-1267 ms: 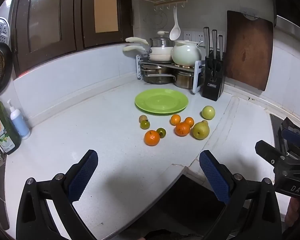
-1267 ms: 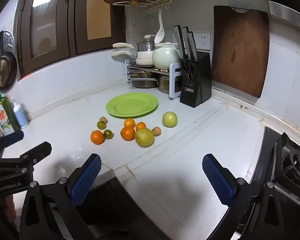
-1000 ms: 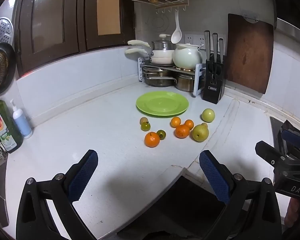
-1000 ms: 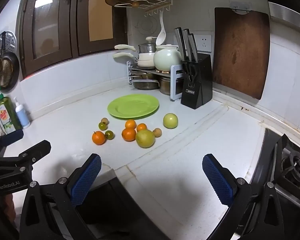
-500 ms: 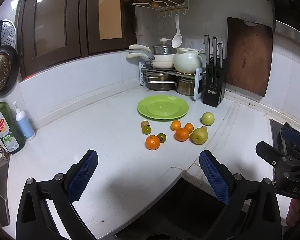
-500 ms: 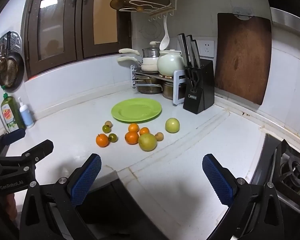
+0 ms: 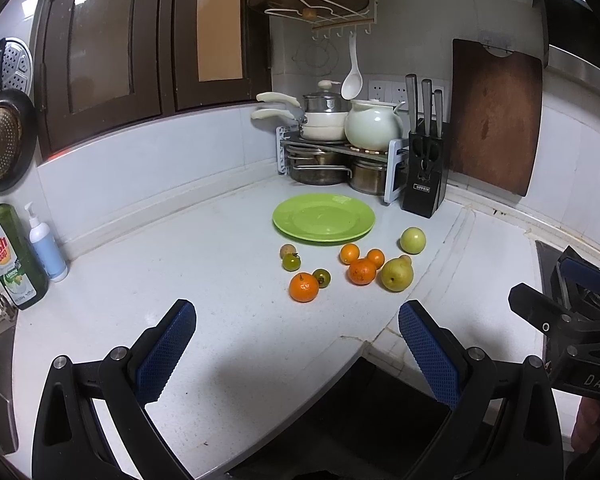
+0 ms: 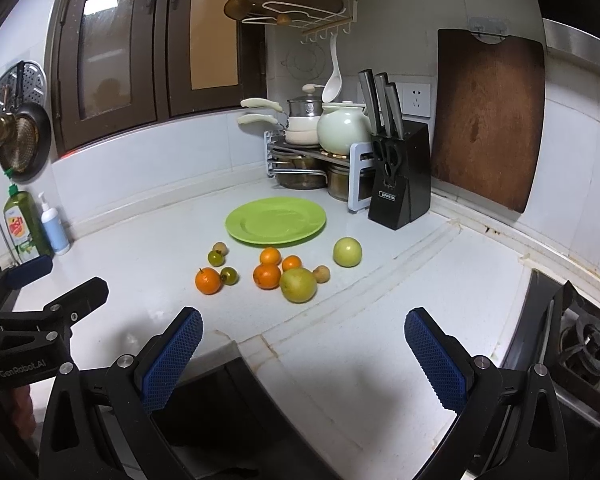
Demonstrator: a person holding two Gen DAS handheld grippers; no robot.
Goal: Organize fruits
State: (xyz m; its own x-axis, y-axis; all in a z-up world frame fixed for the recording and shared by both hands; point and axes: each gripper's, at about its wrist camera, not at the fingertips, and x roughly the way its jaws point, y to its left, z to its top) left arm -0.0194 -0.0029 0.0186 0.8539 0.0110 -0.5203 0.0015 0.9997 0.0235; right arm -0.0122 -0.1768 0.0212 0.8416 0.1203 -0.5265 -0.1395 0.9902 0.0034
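An empty green plate [image 7: 323,218] [image 8: 275,221] lies on the white counter near the corner. In front of it lie loose fruits: an orange [image 7: 303,287] [image 8: 208,281], further oranges [image 7: 362,271] [image 8: 267,276], a yellow-green pear [image 7: 397,273] [image 8: 298,285], a green apple [image 7: 412,240] [image 8: 347,252], and small green and brown fruits [image 7: 290,262]. My left gripper [image 7: 296,354] is open and empty, near the counter's front edge. My right gripper [image 8: 302,356] is open and empty, further right. Each gripper shows at the edge of the other's view.
A knife block [image 7: 425,182] and a pot rack [image 7: 332,152] with pots and a kettle stand behind the plate. A cutting board [image 7: 494,116] leans on the wall. Soap bottles [image 7: 10,256] stand at the left. A gas stove [image 8: 580,344] is at the right.
Both grippers have risen and drawn back slightly, so the fruits look a little farther and lower. Nothing was grasped. The fruits have not moved.
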